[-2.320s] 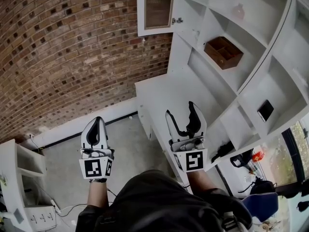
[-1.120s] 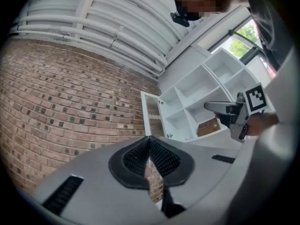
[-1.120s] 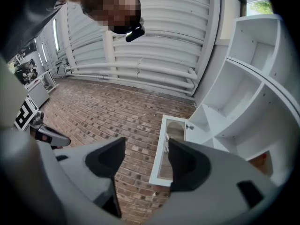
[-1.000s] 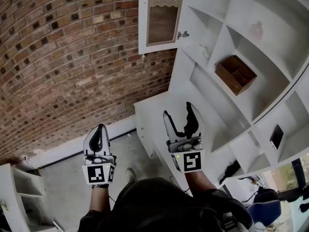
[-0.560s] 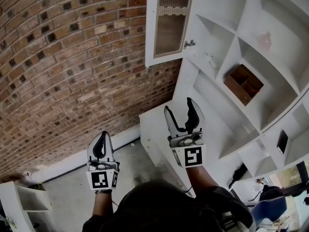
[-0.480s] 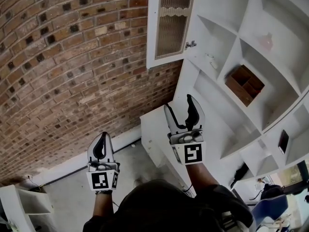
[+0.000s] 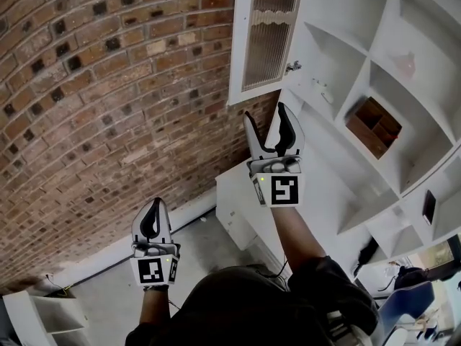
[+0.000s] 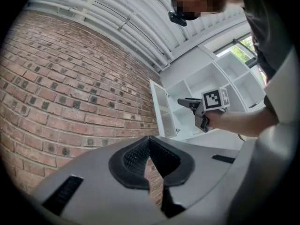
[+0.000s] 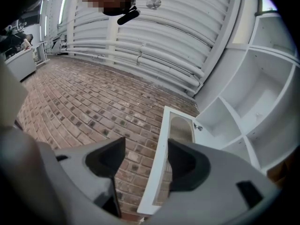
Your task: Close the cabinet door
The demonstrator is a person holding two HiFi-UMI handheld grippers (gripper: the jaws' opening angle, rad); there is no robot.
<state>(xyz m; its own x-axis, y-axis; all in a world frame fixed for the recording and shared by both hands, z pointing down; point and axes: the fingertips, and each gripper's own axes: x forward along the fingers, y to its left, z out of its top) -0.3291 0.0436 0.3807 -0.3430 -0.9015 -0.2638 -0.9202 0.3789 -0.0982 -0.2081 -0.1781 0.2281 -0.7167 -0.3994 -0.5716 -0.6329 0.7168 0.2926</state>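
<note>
Since half a second back, my right gripper (image 7: 265, 114) has climbed from the low white counter toward the cabinet door (image 7: 266, 38); its tips now sit just under the door's lower edge, whether touching I cannot tell. Jaws stand wide apart, holding nothing. Right gripper view: the door's white frame and ribbed pane run up between the two jaws, beyond them, lower corner nearest. Door hangs swung out from the shelf unit (image 7: 338, 20), against the brick wall (image 7: 108, 85), with a small metal latch (image 7: 292, 67) on its shelf-side edge. My left gripper (image 7: 153, 209) hangs well below the door and to its left, jaws pressed together on nothing. Compartments right of the door: a brown wooden box (image 7: 374, 125) with a divider inside, a faint pink thing (image 7: 407, 65) in the cell above it, and a dark flat thing (image 7: 430, 207) leaning in a lower cell. Left gripper view alone shows my right gripper side-on just beside the open door; the box does not appear there.
</note>
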